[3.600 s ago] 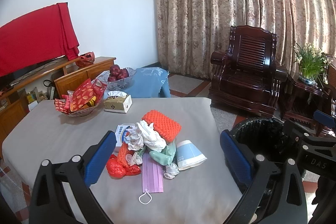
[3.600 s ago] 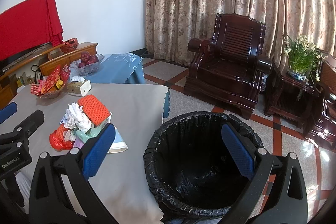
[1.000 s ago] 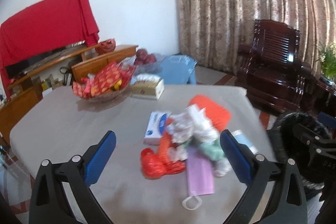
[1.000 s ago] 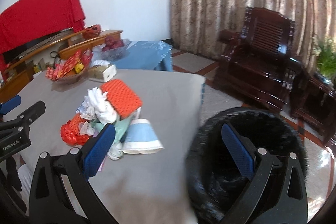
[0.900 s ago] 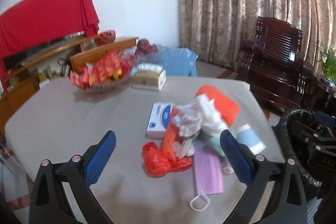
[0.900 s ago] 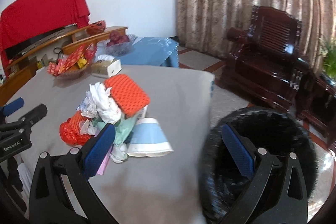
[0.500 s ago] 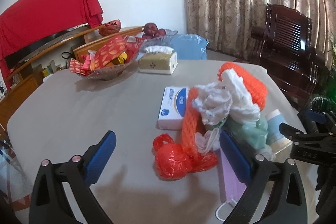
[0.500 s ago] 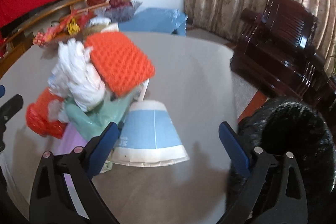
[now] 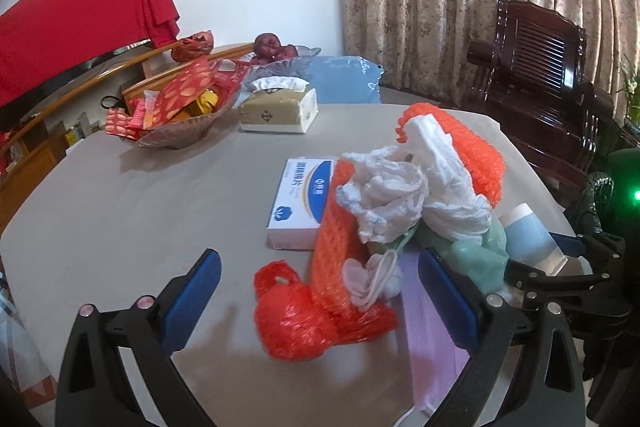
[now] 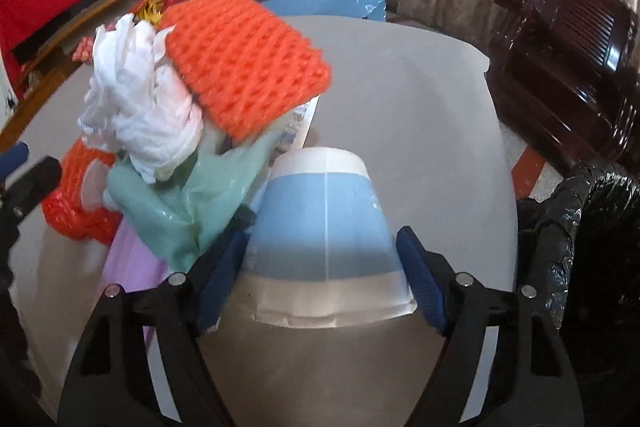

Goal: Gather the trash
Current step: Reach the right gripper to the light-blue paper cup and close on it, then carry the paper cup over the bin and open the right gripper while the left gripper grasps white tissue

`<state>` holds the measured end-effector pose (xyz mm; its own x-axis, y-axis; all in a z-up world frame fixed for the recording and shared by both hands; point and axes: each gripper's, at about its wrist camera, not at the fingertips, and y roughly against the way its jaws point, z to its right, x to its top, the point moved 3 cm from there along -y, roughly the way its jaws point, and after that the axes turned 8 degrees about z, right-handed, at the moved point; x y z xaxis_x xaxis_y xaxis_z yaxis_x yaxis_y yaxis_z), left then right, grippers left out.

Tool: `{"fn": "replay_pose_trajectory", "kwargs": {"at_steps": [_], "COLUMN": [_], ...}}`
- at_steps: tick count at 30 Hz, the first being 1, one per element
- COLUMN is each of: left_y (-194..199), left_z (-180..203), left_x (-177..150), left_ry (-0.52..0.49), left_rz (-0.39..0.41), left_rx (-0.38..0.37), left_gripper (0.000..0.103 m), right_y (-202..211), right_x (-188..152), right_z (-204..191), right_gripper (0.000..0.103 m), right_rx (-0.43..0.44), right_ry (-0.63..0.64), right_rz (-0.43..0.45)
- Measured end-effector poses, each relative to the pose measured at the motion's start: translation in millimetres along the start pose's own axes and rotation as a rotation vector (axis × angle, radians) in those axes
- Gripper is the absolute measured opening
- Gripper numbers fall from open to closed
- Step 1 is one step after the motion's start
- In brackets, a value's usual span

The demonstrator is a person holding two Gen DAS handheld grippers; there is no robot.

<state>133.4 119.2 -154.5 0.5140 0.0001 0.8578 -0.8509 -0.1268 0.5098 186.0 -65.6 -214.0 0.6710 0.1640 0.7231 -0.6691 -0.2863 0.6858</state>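
A trash pile lies on the grey table (image 9: pixel 132 195): a red plastic bag (image 9: pixel 292 323), orange foam netting (image 9: pixel 476 155), crumpled white plastic (image 9: pixel 392 195), a green bag (image 9: pixel 472 251), a purple face mask (image 9: pixel 432 359) and a blue-and-white paper cup (image 10: pixel 324 227) on its side. My left gripper (image 9: pixel 320 291) hangs open just above the red bag, touching nothing. My right gripper (image 10: pixel 322 267) straddles the cup near its rim. Its jaws are closing and the pads stand right beside the cup's sides, with no squeeze visible. A black-lined bin (image 10: pixel 592 227) stands off the table's right edge.
A white-and-blue box (image 9: pixel 304 199) lies against the pile. At the far side of the table sit a snack basket (image 9: pixel 176 115) and a tissue box (image 9: pixel 280 107). A dark wooden armchair (image 9: pixel 544 67) stands by the curtain. The right gripper's frame (image 9: pixel 560 275) shows beside the cup.
Both grippers have dropped toward the pile. The right one swung from over the bin to the cup, and its jaws have narrowed around it.
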Motion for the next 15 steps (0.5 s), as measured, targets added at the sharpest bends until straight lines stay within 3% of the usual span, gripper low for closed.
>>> {"fn": "replay_pose_trajectory", "kwargs": {"at_steps": [3, 5, 10, 12, 14, 15], "left_y": [-2.3, -6.4, -25.7, -33.8, -40.6, -40.7], "left_z": [5.2, 10.8, 20.2, 23.2, 25.5, 27.2], "left_x": [3.4, 7.4, 12.9, 12.8, 13.9, 14.4], "left_ry": [-0.002, -0.007, -0.023, -0.038, -0.051, -0.051], "left_rz": [0.009, 0.015, 0.001, -0.004, -0.008, -0.004], "left_rx": [-0.014, -0.034, -0.094, -0.099, -0.112, -0.116], "left_gripper": [0.095, 0.089, 0.060, 0.053, 0.040, 0.028], "right_y": [7.0, 10.6, 24.3, 28.3, 33.7, 35.0], "right_x": [6.5, 8.6, 13.7, 15.6, 16.8, 16.8], "right_z": [2.7, 2.5, 5.2, 7.2, 8.0, 8.5], "right_gripper": [0.054, 0.046, 0.043, 0.043, 0.043, 0.043], "right_rx": [0.042, 0.053, 0.051, 0.049, 0.044, 0.042], "right_ry": [-0.025, -0.027, -0.033, -0.036, -0.032, -0.029], "right_rz": [0.012, 0.012, 0.041, 0.049, 0.057, 0.059]}}
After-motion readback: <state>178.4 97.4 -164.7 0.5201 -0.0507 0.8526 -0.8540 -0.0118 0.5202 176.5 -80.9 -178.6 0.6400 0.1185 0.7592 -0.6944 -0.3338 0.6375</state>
